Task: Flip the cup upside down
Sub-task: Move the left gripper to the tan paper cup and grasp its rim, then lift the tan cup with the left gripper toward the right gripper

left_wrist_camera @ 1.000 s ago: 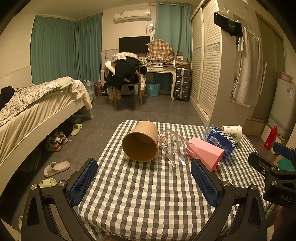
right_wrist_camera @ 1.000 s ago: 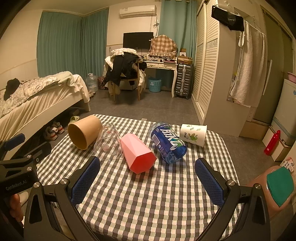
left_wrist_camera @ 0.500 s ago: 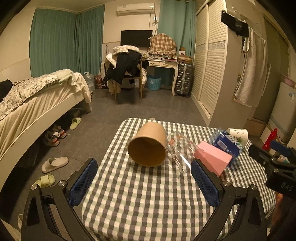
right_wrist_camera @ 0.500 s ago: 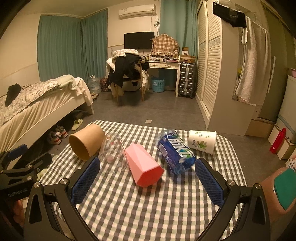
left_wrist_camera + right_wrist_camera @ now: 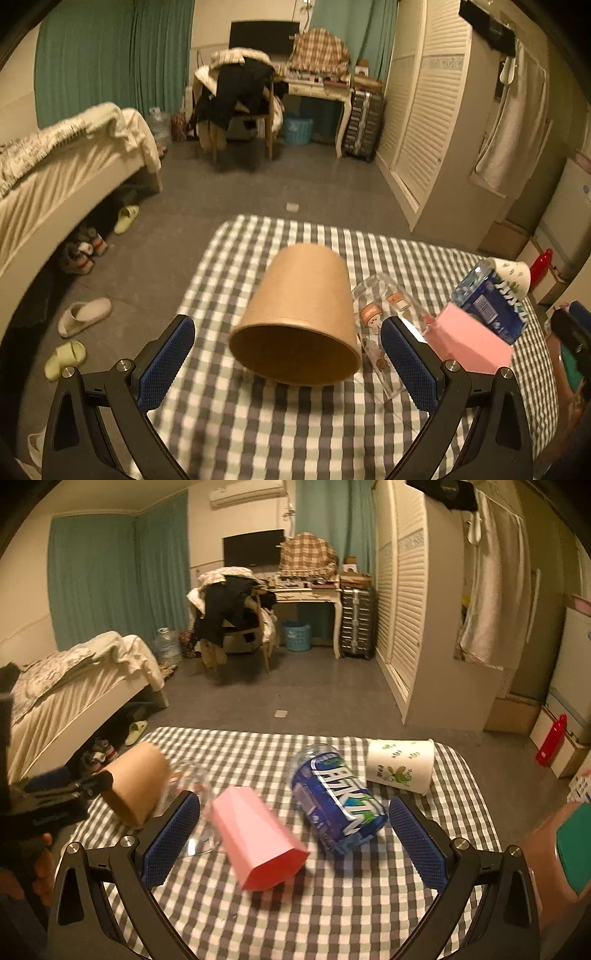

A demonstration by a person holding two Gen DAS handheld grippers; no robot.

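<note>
A brown cardboard cup (image 5: 301, 317) lies on its side on the grey-and-white checked tablecloth (image 5: 280, 435), its open mouth turned toward the left wrist camera. The left gripper (image 5: 288, 363) sits low in front of that mouth with its blue-padded fingers (image 5: 164, 363) spread wide on either side of the cup's rim and not touching it. Just right of the brown cup lies a clear glass tumbler with small printed figures (image 5: 384, 325), also on its side and pressed close against the cup's wall. Beyond the tumbler, further right of the brown cup, is a pink faceted plastic cup (image 5: 258, 843) on its side, then a blue-labelled plastic water bottle (image 5: 334, 799) lying flat, and farthest from the brown cup a white paper cup with green leaf print (image 5: 400, 766), tipped over too (every vessel here is down).

The right gripper (image 5: 293, 836) hovers over the near half of the cloth, well right of the brown cup, its blue pads (image 5: 419, 840) wide apart with the pink cup and the bottle showing between them; it holds nothing.
</note>
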